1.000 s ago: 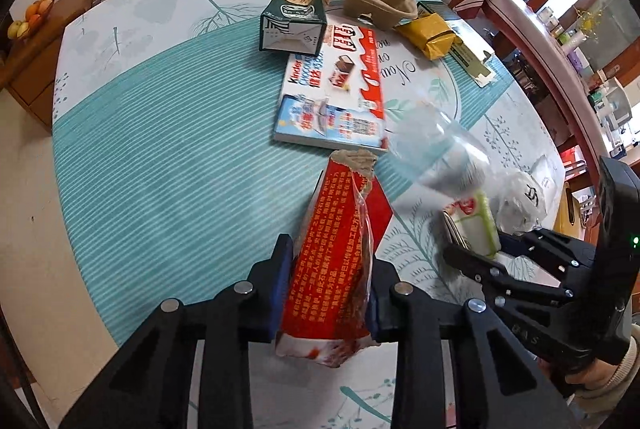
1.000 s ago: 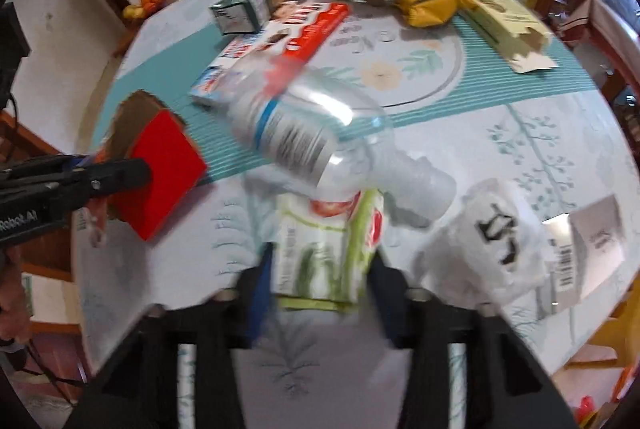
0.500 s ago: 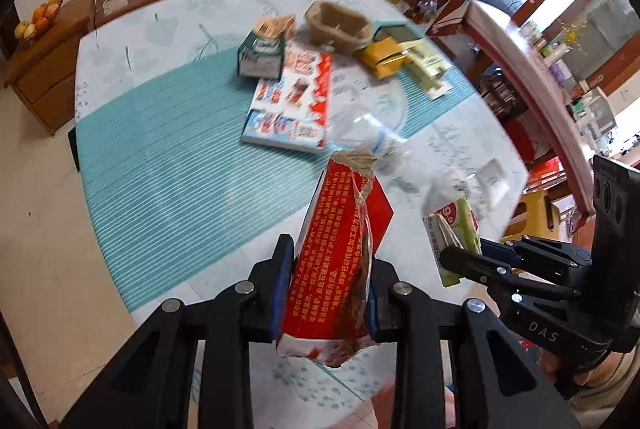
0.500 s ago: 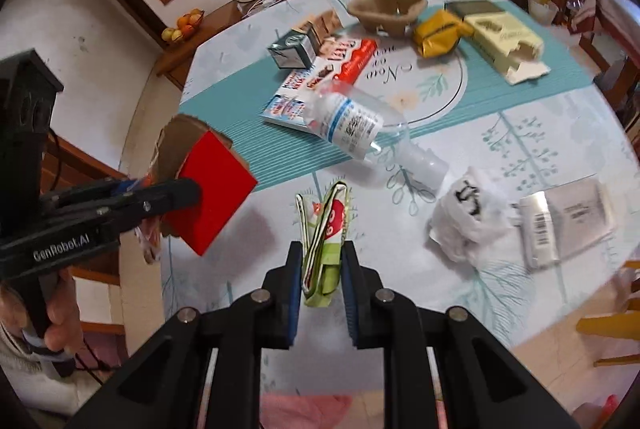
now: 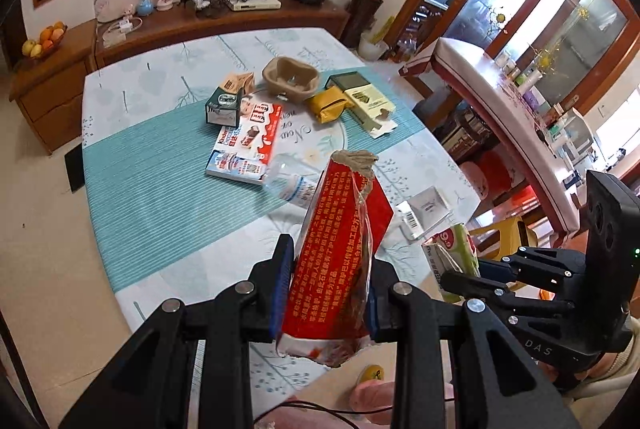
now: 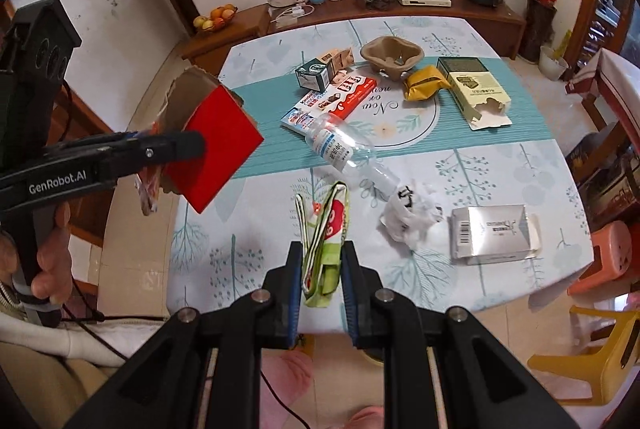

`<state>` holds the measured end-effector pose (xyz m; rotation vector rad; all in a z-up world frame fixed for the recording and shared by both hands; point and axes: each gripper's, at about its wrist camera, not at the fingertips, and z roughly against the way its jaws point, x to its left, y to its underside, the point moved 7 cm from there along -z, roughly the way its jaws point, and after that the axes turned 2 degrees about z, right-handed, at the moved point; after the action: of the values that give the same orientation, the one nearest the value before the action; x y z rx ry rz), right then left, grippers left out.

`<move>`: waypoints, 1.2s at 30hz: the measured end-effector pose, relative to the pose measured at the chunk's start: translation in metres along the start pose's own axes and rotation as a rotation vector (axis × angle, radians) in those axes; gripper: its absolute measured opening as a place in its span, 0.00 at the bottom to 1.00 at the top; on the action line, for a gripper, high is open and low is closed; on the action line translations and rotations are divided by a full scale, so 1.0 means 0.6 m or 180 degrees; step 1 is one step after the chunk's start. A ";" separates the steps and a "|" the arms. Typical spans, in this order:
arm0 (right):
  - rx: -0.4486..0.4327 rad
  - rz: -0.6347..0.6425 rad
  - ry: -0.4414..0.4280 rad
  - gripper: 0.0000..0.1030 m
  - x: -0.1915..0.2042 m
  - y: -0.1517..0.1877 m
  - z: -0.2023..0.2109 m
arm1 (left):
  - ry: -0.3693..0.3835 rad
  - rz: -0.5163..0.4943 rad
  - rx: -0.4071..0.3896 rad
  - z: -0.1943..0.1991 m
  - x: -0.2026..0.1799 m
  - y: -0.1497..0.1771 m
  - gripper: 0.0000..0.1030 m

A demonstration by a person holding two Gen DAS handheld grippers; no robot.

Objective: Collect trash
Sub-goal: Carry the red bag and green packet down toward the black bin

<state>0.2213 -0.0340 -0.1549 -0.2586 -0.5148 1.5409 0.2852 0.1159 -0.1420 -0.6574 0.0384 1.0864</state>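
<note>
Both grippers now sit higher above the table [image 6: 520, 165] than a second ago. The right gripper [image 6: 320, 269] has pinched the green wrapper [image 6: 326, 229] flat and lifted it clear of the plastic bottle [image 6: 340, 149], which rests on the table.

Both wrist views high, tilted down, sharing the littered table [image 5: 160, 189], each other's tool.

"GenRobot.AI": left gripper [image 6: 172, 149] arm. "DAS": right gripper [image 5: 460, 279] body. "Kinder": box [image 5: 246, 141], table centre. "Nou": tablecloth [image 6: 384, 107].
</note>
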 end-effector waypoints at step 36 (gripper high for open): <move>0.0538 0.0136 -0.0823 0.17 -0.222 0.379 -0.028 | -0.0526 0.1245 -0.0028 -0.153 -0.306 0.395 0.28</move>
<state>0.0353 -0.1557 -0.2974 0.0616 -0.5797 1.6591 0.0262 -0.0087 -0.2668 -0.5784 0.0200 1.5159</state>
